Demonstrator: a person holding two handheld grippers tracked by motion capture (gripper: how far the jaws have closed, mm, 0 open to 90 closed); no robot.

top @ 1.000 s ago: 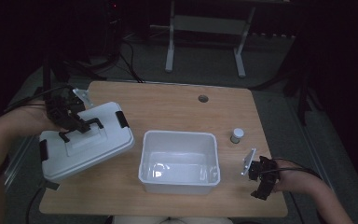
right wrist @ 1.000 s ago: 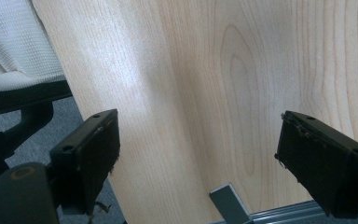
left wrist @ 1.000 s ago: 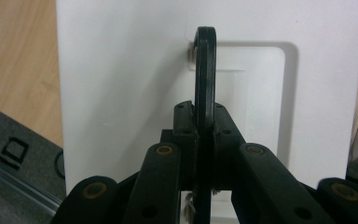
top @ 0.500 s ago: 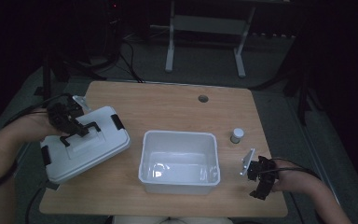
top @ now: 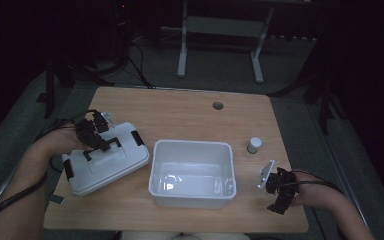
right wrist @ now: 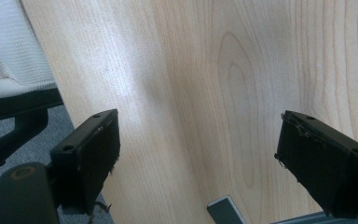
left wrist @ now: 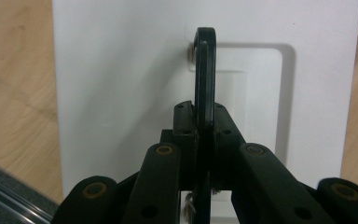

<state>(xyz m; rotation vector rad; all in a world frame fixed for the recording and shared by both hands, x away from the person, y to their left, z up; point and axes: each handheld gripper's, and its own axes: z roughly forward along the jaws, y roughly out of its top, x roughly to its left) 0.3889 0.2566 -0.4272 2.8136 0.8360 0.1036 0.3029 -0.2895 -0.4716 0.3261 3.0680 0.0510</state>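
left hand-held gripper point(top: 101, 142) clenched on black lid handle point(left wrist: 204, 74); right hand-held gripper point(top: 279, 190) wide apart, empty, over table point(top: 190, 115).

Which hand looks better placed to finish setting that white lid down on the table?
The left. Its tool is shut on the lid's black handle, with the white lid beside the open bin. The right tool sits open near the table's right edge, holding nothing.

Dim room; grey floor point(top: 25, 125); metal stand point(top: 220, 50) behind wooden table point(top: 180, 110).
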